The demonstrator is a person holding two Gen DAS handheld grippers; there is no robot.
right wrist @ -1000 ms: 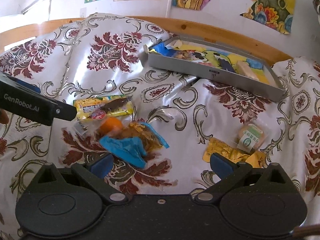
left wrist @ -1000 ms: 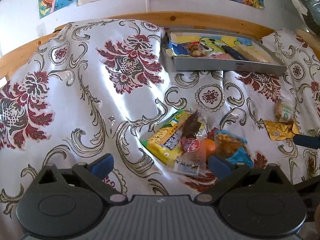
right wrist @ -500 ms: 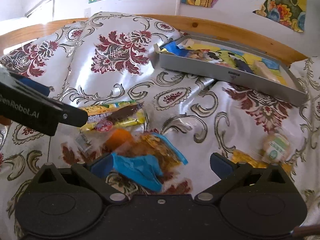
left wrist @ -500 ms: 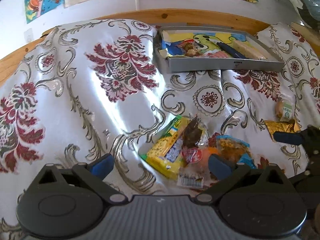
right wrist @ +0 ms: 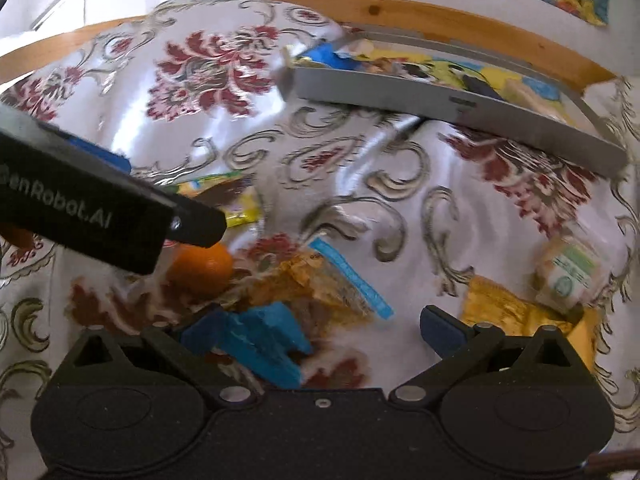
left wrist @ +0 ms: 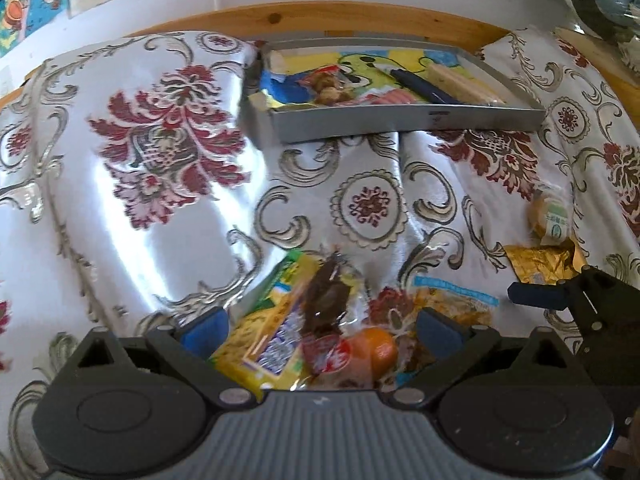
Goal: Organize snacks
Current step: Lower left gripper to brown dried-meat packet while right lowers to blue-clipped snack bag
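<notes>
A heap of snacks lies on the patterned cloth: a yellow packet [left wrist: 272,340], a dark brown bar [left wrist: 326,300], an orange fruit [left wrist: 378,346] and a clear bag with a blue strip [left wrist: 456,296]. My left gripper [left wrist: 320,326] stands open with its fingers on either side of the heap. My right gripper [right wrist: 320,330] is open above the blue-strip bag [right wrist: 320,284], next to the orange fruit [right wrist: 202,268]. A grey tray [left wrist: 400,122] at the back holds several snacks. A round wrapped cake [right wrist: 568,276] and a gold wrapper [right wrist: 504,306] lie at the right.
The left gripper's black body [right wrist: 100,216] crosses the left side of the right wrist view. The right gripper's finger [left wrist: 536,294] shows at the right edge of the left wrist view. A wooden rail [left wrist: 320,20] runs behind the tray, with pictures on the wall.
Both grippers have moved forward and down toward the snack heap. The left one's fingers now flank the yellow packet and the orange fruit. Both stay open.
</notes>
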